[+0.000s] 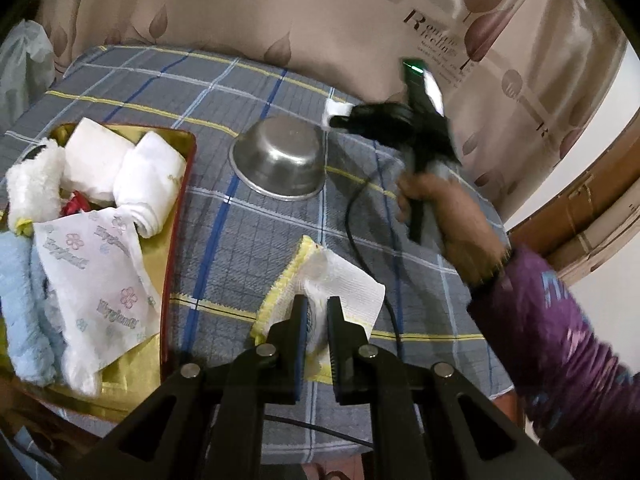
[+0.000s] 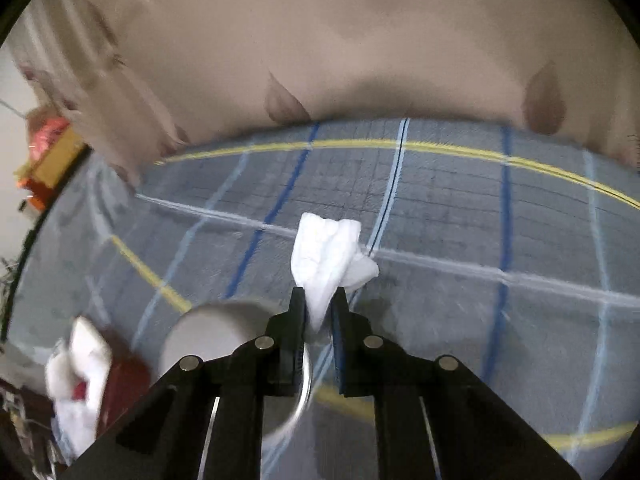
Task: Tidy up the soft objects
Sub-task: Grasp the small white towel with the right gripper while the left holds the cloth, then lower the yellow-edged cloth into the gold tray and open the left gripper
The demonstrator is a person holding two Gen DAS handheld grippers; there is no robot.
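Observation:
My left gripper [image 1: 317,312] is shut on a white cloth with a yellow fringed edge [image 1: 320,276], held just over the checked table. My right gripper [image 2: 319,304] is shut on a crumpled white tissue [image 2: 328,256] and holds it up above the table. In the left wrist view the right gripper [image 1: 340,118] shows at the far right, over the bowl, with a bit of white in its tip. A gold tray [image 1: 176,216] at the left holds rolled white cloths [image 1: 148,184], a fluffy white cloth [image 1: 32,184], a blue towel [image 1: 20,300] and a printed tissue packet [image 1: 96,280].
An upturned steel bowl [image 1: 280,160] sits mid-table; it also shows blurred under my right gripper [image 2: 224,340]. A black cable [image 1: 356,232] trails across the checked cloth [image 1: 248,240]. A patterned curtain [image 1: 320,20] hangs behind the table.

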